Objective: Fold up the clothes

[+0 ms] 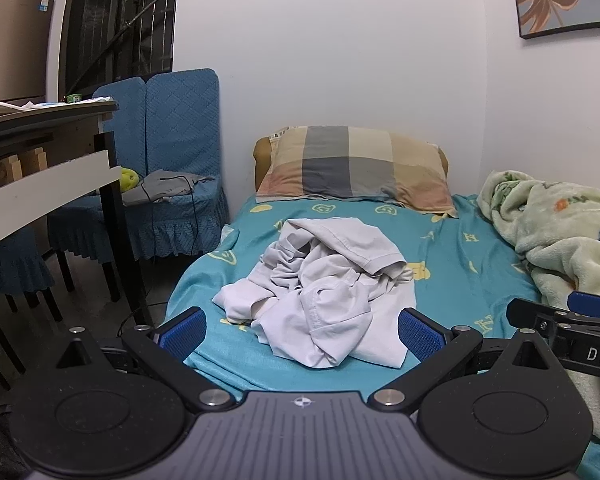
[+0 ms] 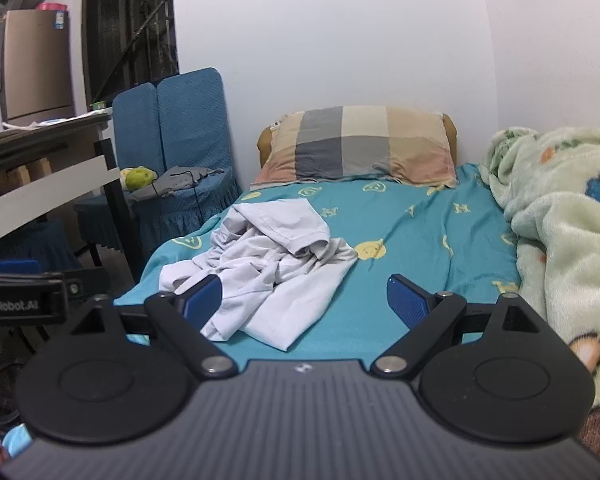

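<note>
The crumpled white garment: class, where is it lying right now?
The white garment lies heaped on the teal bedsheet, nearer the foot than the checked pillow, left of the green blanket.

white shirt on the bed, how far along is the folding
Nothing looks done: the white shirt lies in a crumpled heap on the teal sheet. Nothing is in hand: the left gripper and right gripper are both open, short of the cloth. Left: spreading it flat and every fold.
</note>
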Demonstrator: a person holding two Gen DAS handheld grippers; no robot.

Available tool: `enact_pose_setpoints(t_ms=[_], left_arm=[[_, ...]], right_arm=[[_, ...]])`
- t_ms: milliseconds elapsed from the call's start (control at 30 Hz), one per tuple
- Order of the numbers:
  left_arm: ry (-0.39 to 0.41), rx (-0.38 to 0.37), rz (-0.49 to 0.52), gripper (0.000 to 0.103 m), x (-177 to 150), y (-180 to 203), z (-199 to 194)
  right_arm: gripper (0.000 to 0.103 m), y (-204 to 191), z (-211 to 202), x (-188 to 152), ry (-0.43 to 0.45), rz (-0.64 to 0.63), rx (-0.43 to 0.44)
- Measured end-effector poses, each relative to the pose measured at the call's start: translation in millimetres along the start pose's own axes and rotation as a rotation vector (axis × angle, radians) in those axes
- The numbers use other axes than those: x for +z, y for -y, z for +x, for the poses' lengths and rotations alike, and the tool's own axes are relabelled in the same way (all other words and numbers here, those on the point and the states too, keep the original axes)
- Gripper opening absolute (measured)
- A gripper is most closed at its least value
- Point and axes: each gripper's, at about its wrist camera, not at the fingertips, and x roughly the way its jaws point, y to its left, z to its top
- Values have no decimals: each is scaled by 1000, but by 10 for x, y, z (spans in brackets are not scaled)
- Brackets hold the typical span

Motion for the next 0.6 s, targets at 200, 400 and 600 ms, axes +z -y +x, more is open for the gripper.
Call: enact_pose_setpoints(t_ms=[200, 400, 600], left_arm=[[4, 2, -6, 103, -30, 5, -30], [-4, 2, -21, 103, -42, 19, 25], [-1, 6, -35, 103, -43, 22, 24]], right_arm=[[91, -4, -46, -7, 14, 10, 2], [91, -20, -20, -25, 2, -2, -6], [91, -8, -36, -12, 14, 0, 6]])
